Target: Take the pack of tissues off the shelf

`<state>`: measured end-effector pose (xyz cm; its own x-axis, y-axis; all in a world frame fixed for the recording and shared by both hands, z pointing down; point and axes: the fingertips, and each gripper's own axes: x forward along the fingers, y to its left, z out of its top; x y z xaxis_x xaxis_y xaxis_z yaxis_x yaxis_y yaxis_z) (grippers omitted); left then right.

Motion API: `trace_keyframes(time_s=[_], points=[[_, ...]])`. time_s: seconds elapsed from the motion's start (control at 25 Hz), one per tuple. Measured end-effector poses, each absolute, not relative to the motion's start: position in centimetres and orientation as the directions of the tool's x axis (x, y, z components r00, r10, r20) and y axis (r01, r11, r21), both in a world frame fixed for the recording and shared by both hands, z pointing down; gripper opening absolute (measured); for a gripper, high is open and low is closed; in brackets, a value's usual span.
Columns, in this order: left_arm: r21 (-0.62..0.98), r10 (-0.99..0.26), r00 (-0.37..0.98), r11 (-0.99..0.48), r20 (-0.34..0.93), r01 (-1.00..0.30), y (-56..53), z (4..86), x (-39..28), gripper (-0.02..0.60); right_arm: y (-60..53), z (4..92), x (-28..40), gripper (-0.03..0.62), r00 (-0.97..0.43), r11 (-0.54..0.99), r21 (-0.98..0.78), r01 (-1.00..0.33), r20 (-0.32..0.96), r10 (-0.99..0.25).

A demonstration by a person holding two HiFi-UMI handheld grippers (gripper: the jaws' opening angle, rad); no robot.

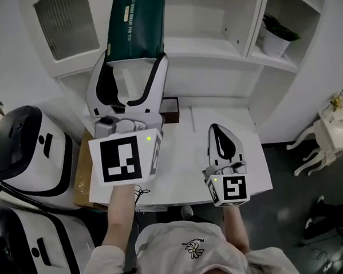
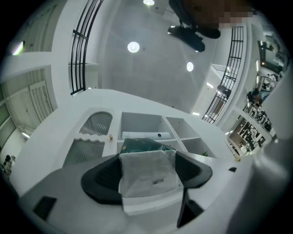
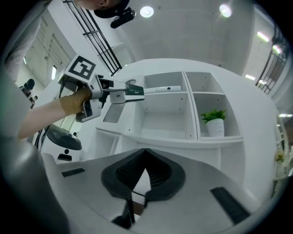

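Observation:
The pack of tissues [image 1: 137,23] is dark green with pale print, and my left gripper [image 1: 131,78] is shut on its near end. From the left gripper view the pack [image 2: 147,171] fills the space between the jaws, white wrapper end toward the camera. The right gripper view shows the left gripper [image 3: 120,94] holding the pack [image 3: 135,91] in the air in front of the white shelf unit [image 3: 183,98], level with its upper left compartment. My right gripper [image 1: 216,128] hangs lower over the white table [image 1: 181,161], its jaws [image 3: 145,151] together with nothing between them.
A potted plant [image 1: 276,37] stands in a right-hand shelf compartment. Two white and black appliances [image 1: 29,149] sit at the left beside the table. A small brown box [image 1: 171,109] lies at the table's back edge. A white chair [image 1: 326,136] stands at the far right.

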<state>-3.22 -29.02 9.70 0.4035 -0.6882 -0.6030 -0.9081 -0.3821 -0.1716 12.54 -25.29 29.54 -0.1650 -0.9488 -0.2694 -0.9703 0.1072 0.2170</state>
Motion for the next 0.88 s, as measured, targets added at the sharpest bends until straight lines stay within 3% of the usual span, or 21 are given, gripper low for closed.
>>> trace_keyframes(time_s=[0.36, 0.88], points=[[-0.187, -0.687, 0.422, -0.391, -0.592, -0.901, -22.1, 16.9, -7.4, 0.356, -20.1, 28.7, 10.8, 0.003, -0.052, -0.028, 0.221, -0.975, -0.346, -0.937], [-0.097, -0.725, 0.461, -0.485, -0.511, -0.869, -20.7, 25.1, -10.3, 0.356, -17.8, 30.9, 8.9, 0.003, 0.006, -0.076, 0.209, -0.975, -0.316, -0.949]])
